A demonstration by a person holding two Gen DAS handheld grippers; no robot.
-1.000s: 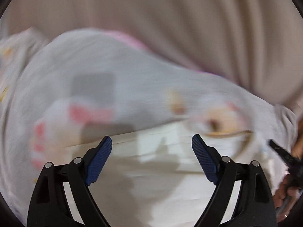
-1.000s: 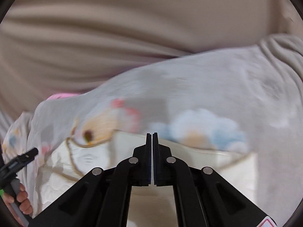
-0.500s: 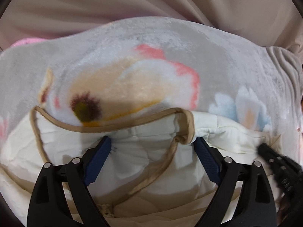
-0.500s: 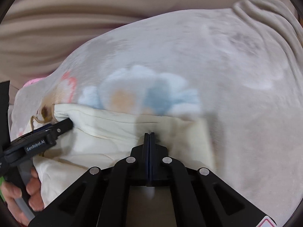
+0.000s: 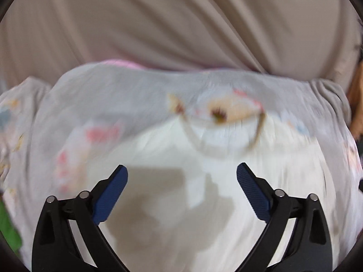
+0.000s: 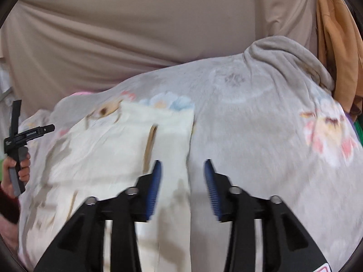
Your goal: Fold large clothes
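The cream garment (image 6: 127,149) lies spread flat on a grey flowered blanket (image 6: 261,158), and nothing has hold of it at this moment. The right gripper (image 6: 182,189) hangs over its right-hand edge with jaws partway apart and opening; cloth shows below the gap, but the pads press on nothing. The left gripper (image 5: 181,192) hovers over the middle of the garment, jaws very wide and opening a little more, also empty. Beyond them, the tan-trimmed neckline (image 5: 217,140) sits near the far end, touching the blanket's flower print. Behind the blanket hangs a beige curtain (image 6: 147,34), with an orange cloth (image 6: 335,52) draped at the far right. A hand (image 6: 20,165) holds the left tool's handle at the edge of the right view.

The likely trouble is the soft blanket underneath (it wrinkles easily): a pinch taken too deep could catch blanket along with garment and drag both. A one-sided pull would also skew the fold, since the edges are loose.
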